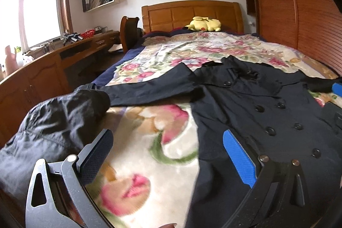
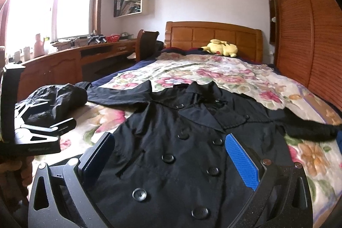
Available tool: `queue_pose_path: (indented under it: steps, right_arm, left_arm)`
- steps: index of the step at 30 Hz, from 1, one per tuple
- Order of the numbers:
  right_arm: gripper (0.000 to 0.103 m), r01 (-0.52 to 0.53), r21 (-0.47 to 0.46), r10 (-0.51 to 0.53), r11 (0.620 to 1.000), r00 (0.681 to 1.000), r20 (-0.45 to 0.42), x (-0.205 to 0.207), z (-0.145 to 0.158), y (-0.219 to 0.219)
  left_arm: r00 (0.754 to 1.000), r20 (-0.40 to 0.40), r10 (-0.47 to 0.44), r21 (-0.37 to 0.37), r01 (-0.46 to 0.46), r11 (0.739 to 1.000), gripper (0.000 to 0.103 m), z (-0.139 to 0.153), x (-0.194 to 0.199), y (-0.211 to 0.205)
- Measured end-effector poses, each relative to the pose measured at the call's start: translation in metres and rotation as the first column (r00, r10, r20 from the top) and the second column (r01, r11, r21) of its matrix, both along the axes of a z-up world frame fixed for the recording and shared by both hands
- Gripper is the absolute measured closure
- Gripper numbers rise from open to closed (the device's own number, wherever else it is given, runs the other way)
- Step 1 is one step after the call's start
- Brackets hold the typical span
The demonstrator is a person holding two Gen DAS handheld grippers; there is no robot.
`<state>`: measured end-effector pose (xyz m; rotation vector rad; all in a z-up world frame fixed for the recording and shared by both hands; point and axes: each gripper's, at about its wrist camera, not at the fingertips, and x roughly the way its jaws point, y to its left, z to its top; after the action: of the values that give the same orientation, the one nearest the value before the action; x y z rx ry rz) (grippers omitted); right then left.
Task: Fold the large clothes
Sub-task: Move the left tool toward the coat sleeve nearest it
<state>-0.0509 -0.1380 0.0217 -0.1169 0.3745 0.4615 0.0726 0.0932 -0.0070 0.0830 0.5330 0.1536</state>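
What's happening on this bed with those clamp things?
A person is holding a two-finger gripper in each hand, about to fold a dark coat. It lies spread out, front up and buttoned, on a floral blanket, one sleeve stretched toward a bunched dark garment. The left gripper and the right gripper are both open and hold nothing.

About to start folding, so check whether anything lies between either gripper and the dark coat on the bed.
Nothing visible blocks either one. The right gripper hangs open directly over the coat front. The left gripper is open above bare floral blanket beside the coat's edge, and the crumpled dark garment lies off to its left.
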Motion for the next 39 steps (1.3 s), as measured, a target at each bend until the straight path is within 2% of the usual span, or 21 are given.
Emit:
queue_pose_path:
  steps: [8, 16, 24, 29, 39]
  right_arm:
    - [0.0, -0.033, -0.045, 0.034, 0.998, 0.999, 0.015, 0.026, 0.013, 0.019]
    - [0.0, -0.073, -0.074, 0.07, 0.995, 0.997, -0.037, 0.07, 0.011, 0.039]
    - [0.0, -0.097, -0.13, 0.084, 0.987, 0.991, -0.102, 0.098, -0.011, 0.043]
    - [0.0, -0.112, -0.133, 0.092, 0.985, 0.985, -0.149, 0.11, -0.016, 0.045]
    - [0.0, -0.11, -0.131, 0.087, 0.985, 0.981, -0.171, 0.115, -0.021, 0.045]
  left_arm:
    - [0.999, -0.043, 0.025, 0.026, -0.023, 0.999, 0.0, -0.001, 0.039, 0.025]
    - [0.99, -0.135, 0.037, 0.016, -0.035, 0.999, 0.0, -0.019, 0.085, 0.042]
    - [0.98, -0.191, 0.052, -0.051, -0.063, 0.997, 0.0, -0.031, 0.133, 0.061]
    - [0.973, -0.219, 0.068, -0.059, -0.083, 0.995, 0.0, -0.037, 0.165, 0.068]
    - [0.954, -0.28, 0.105, -0.102, -0.138, 0.985, 0.001, -0.052, 0.217, 0.09]
